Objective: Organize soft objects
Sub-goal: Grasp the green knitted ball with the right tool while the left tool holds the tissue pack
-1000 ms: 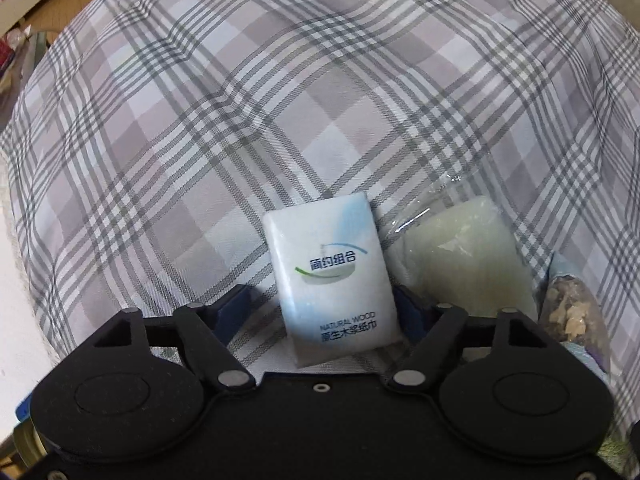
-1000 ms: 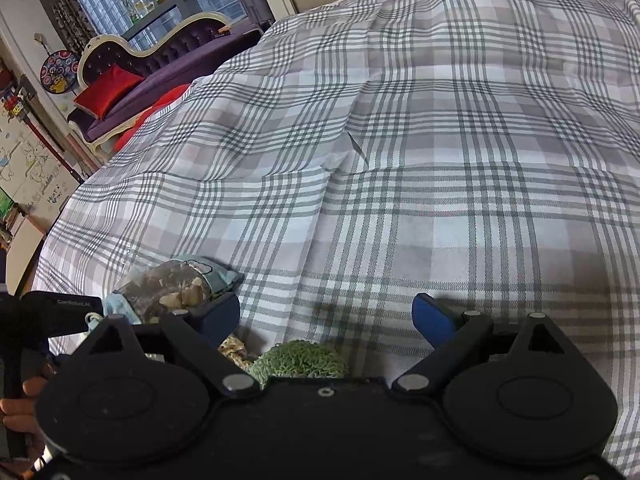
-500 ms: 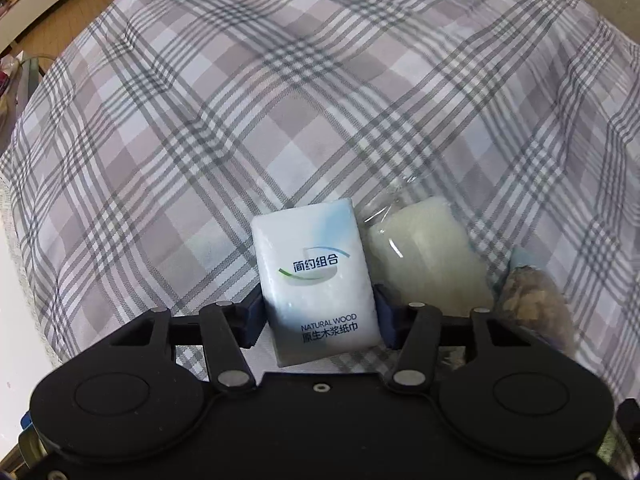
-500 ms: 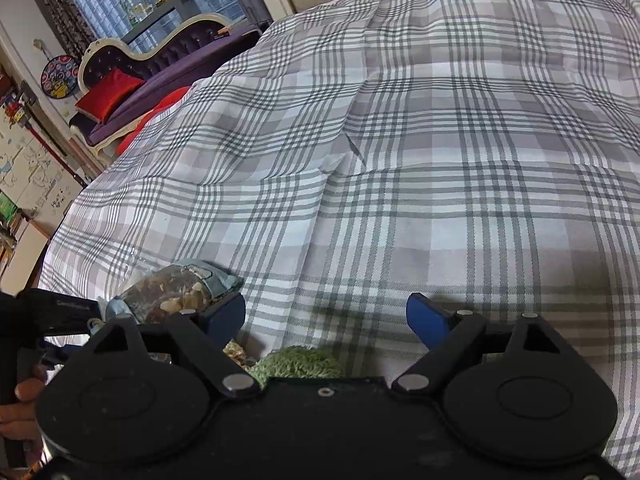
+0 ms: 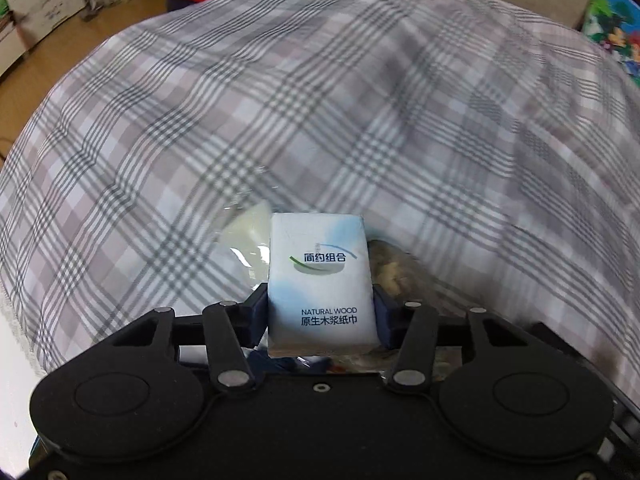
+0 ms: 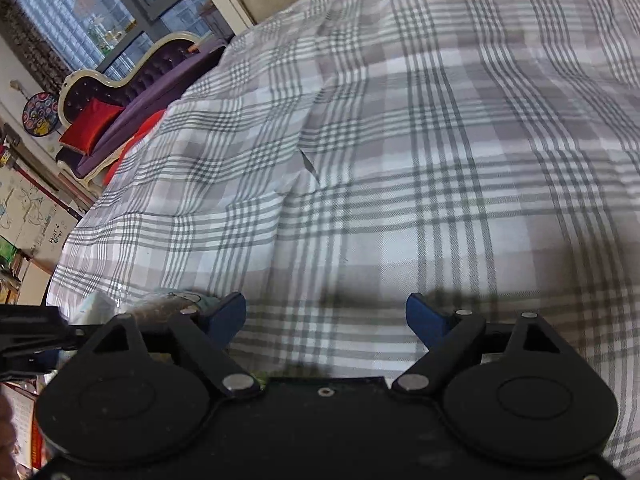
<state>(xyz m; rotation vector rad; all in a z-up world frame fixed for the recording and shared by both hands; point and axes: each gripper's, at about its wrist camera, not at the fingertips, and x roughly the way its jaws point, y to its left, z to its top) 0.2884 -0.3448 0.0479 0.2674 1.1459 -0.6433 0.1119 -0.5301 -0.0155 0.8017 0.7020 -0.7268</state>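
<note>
A white and blue tissue pack (image 5: 322,280) stands upright between the blue pads of my left gripper (image 5: 320,308). The jaws are closing on its sides and hold it above the plaid bed cover (image 5: 360,120). Behind it on the cover lie a clear bag with pale filling (image 5: 244,240) on the left and a bag of brownish bits (image 5: 392,268) on the right. My right gripper (image 6: 326,316) is open over bare plaid cover (image 6: 400,160), with nothing between its fingers. The bag of brownish bits (image 6: 160,304) lies just left of its left finger.
A purple sofa (image 6: 132,92) with a red cushion (image 6: 90,124) stands beyond the bed's far left edge. The left tool's black body (image 6: 28,332) juts in at the left of the right wrist view. A colourful item (image 5: 616,32) lies at the bed's far right.
My left gripper closed on the tissue pack and lifted it off the cover; its view swung toward the far side. The right gripper shifted slightly, and the green thing under it slid almost out of view.
</note>
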